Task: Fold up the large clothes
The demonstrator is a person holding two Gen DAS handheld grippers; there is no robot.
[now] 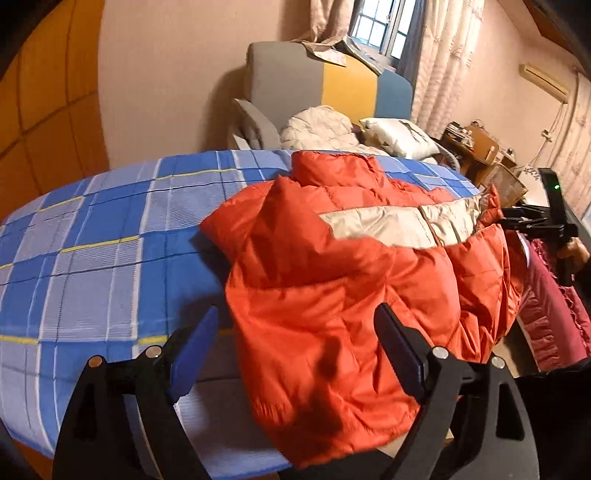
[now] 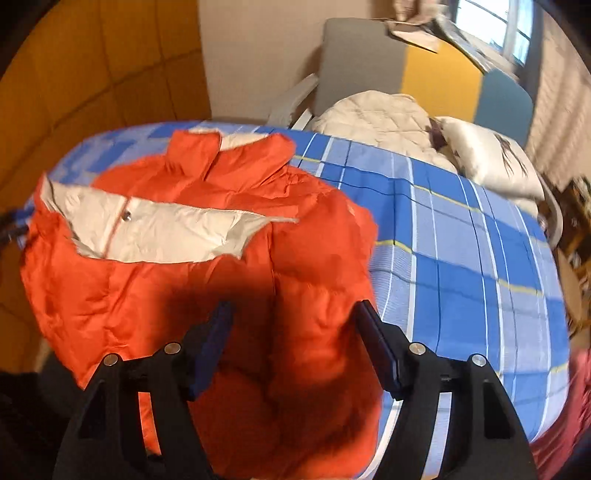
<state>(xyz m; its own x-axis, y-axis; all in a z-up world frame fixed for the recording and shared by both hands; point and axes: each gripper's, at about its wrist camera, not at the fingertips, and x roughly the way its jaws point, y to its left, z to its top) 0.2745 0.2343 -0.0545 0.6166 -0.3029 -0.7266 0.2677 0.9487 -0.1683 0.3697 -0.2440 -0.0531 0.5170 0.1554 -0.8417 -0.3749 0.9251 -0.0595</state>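
Bedspread (image 1: 92,236) bears jacket (image 1: 332,280) beneath spread fingers (image 1: 400,354).

A blue, white and yellow checked bedsheet (image 1: 110,236) spreads ahead of the left gripper and to its left. Beyond it stands a grey, yellow and blue panelled headboard (image 1: 332,85), with a cream quilted blanket (image 1: 317,129) and a white pillow (image 1: 399,136) at its foot. Farther ahead, a curtained window (image 1: 376,26).

i see a bed (image 1: 92,236) under a blue plaid sheet (image 2: 461,258); an orange puffer jacket (image 1: 332,288) with a cream band lies on it, its hem draping over the near edge.
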